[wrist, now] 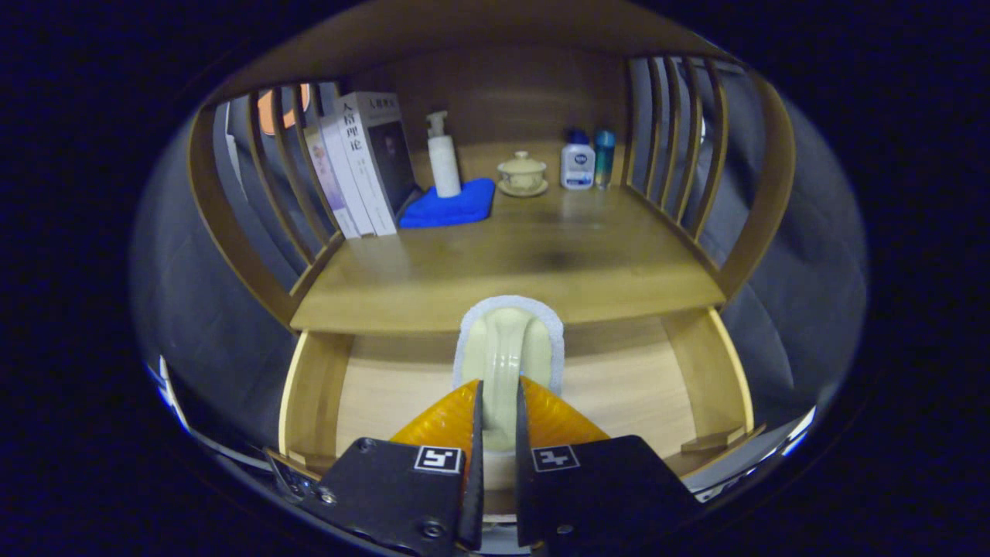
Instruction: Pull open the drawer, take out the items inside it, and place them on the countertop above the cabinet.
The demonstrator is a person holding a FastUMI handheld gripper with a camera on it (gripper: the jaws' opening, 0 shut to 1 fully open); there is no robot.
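Note:
My gripper [500,387] is shut on the arched handle of a pale cream brush with a white fuzzy rim [506,344]. The brush hangs over the open wooden drawer [311,387], and its far end reaches the front edge of the countertop [503,271] above the cabinet. The drawer floor that shows on both sides of the brush is bare wood. The brush and my fingers hide the middle of the drawer.
At the back of the countertop stand leaning books [363,166], a white pump bottle [442,158] on a blue cloth [452,205], a lidded cup on a saucer [522,172], a white bottle [577,162] and a teal bottle [604,158]. Slatted wooden rails [681,147] fence both sides.

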